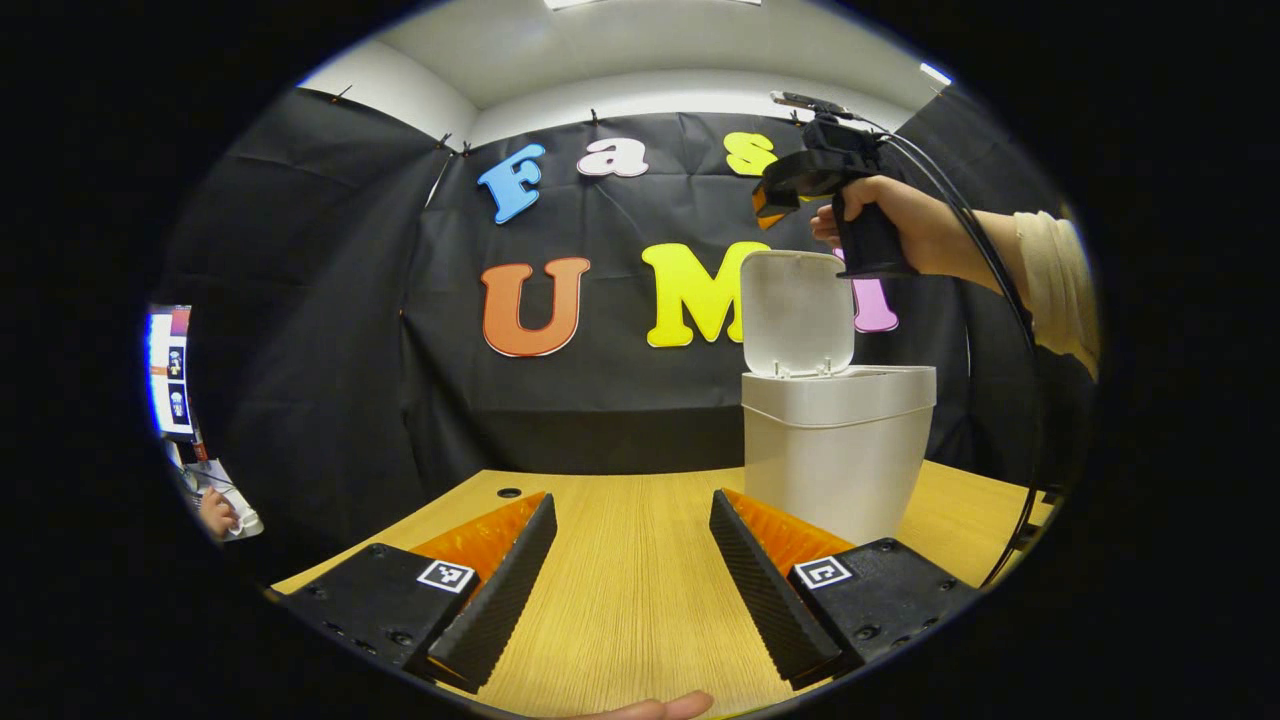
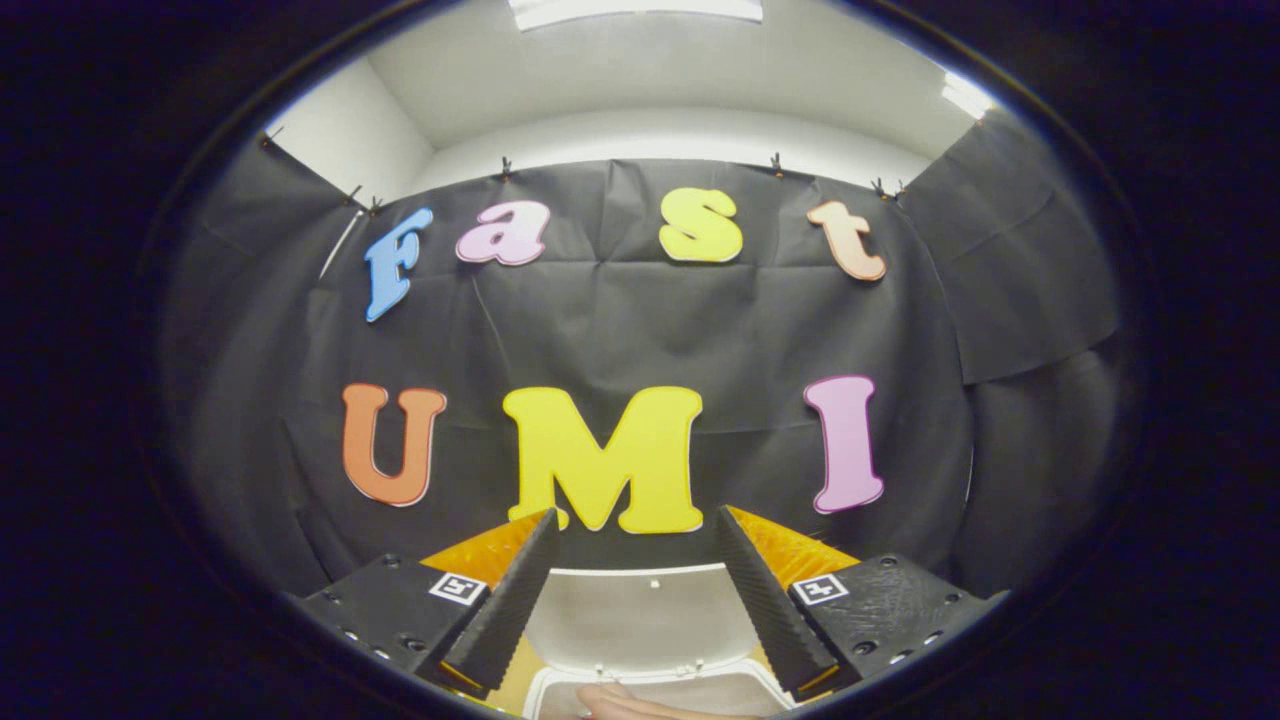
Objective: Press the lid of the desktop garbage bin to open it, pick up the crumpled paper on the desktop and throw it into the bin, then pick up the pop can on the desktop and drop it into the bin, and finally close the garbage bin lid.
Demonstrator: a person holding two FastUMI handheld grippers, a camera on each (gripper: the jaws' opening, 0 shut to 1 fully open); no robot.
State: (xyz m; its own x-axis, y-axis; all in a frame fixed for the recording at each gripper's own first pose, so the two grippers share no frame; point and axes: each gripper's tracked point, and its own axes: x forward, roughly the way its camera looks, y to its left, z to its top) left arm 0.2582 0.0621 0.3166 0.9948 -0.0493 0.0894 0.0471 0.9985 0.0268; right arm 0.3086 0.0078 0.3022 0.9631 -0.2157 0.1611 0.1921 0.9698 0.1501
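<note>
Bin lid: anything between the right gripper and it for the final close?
Nothing visible. The right gripper hangs just above the bin, and the lid stands open and upright below it. In the right gripper view the lid shows between the open fingers with nothing in front.

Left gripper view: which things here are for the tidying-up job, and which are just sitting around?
For the job:
- garbage bin, white, standing on the table
- its lid, flipped up and open
- right gripper, held above the bin
- left gripper, open, low over the table

Just there:
- wooden table
- screen at the left edge
</note>
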